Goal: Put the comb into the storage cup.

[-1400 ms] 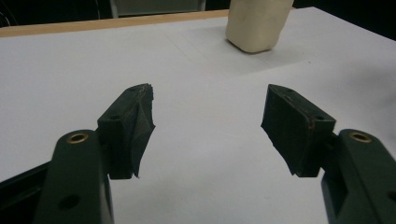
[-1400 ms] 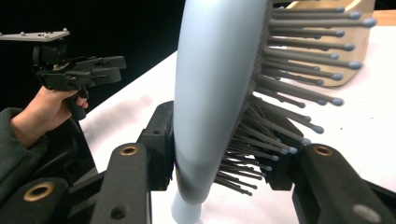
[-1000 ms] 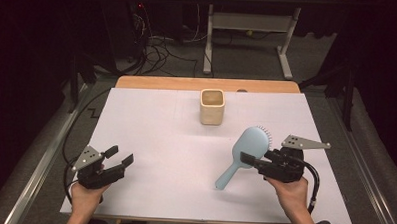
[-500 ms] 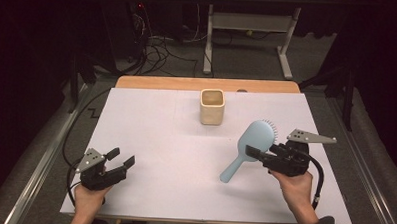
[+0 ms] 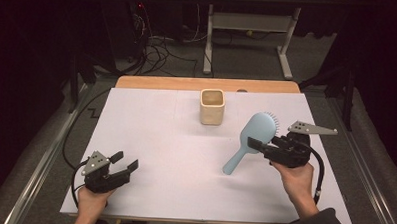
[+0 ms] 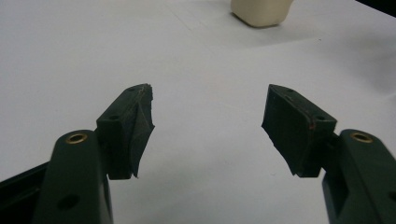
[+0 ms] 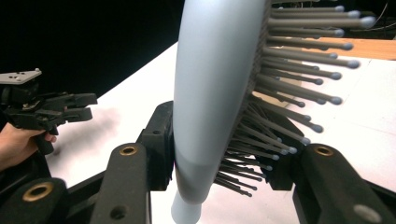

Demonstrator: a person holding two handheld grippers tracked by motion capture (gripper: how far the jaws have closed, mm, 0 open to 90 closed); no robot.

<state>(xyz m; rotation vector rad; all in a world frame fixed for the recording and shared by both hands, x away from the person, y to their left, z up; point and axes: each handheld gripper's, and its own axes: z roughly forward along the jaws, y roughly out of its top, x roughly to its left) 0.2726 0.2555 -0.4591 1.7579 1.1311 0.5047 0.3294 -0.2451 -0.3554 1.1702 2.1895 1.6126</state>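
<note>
My right gripper (image 5: 258, 142) is shut on a light blue hairbrush (image 5: 257, 128) at the base of its head, over the right side of the table. The brush's handle slants down and to the left, toward the table's middle. In the right gripper view the brush (image 7: 215, 84) stands between the two jaws, back to the left and bristles to the right. My left gripper (image 5: 126, 159) rests near the front left corner, open with nothing between its fingers. The left gripper view shows its jaws (image 6: 208, 121) wide apart over the bare white surface.
A beige square cup (image 5: 211, 106) stands upright at the back centre of the white-covered table (image 5: 151, 120); its base shows in the left gripper view (image 6: 261, 11). A wooden edge (image 5: 187, 83) runs along the back. Cables and a desk frame lie on the floor beyond.
The right gripper and the brush have shifted slightly to the right and away from the person. The left gripper has stayed where it was.
</note>
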